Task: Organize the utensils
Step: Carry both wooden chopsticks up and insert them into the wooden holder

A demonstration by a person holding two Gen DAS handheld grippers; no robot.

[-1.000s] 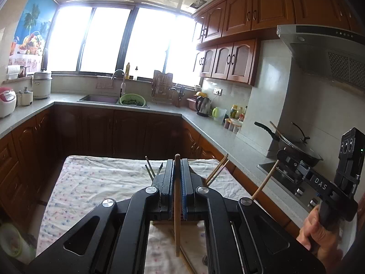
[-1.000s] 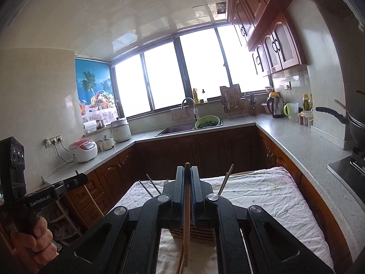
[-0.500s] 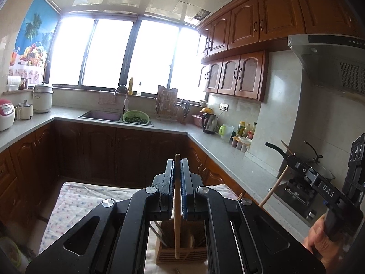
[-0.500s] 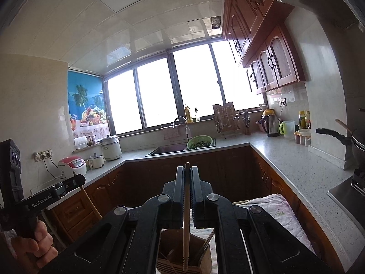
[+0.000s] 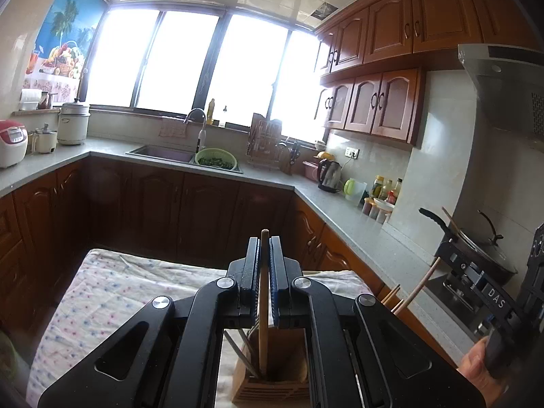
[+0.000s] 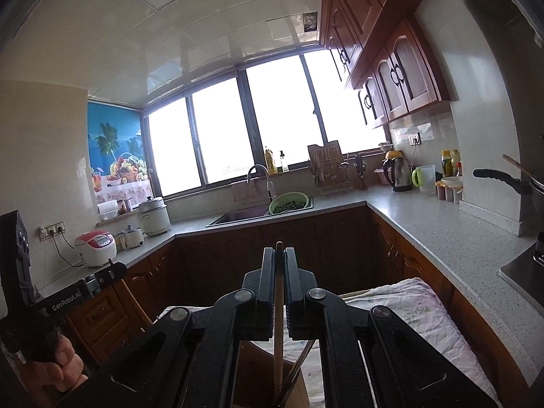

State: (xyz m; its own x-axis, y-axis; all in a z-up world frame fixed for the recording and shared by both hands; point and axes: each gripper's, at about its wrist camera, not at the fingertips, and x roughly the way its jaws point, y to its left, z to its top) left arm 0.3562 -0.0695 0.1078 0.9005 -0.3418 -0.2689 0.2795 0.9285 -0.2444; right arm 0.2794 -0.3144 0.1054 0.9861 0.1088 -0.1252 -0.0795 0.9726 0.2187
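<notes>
At the 6 o'clock edge of both wrist views sits the wooden utensil holder (image 5: pixel 272 384) on the floral cloth (image 5: pixel 112 292). Left gripper (image 5: pixel 264 265) is clamped tight on one chopstick (image 5: pixel 263 323), right gripper (image 6: pixel 279 275) on another chopstick (image 6: pixel 278 340), tips down inside the holder.

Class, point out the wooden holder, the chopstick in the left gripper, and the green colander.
Holder (image 5: pixel 272 391), left wrist view, slatted front wall.
Chopstick (image 5: pixel 263 306), left wrist view, mid-shaft.
Colander (image 5: pixel 216 158), left wrist view, rim.
</notes>
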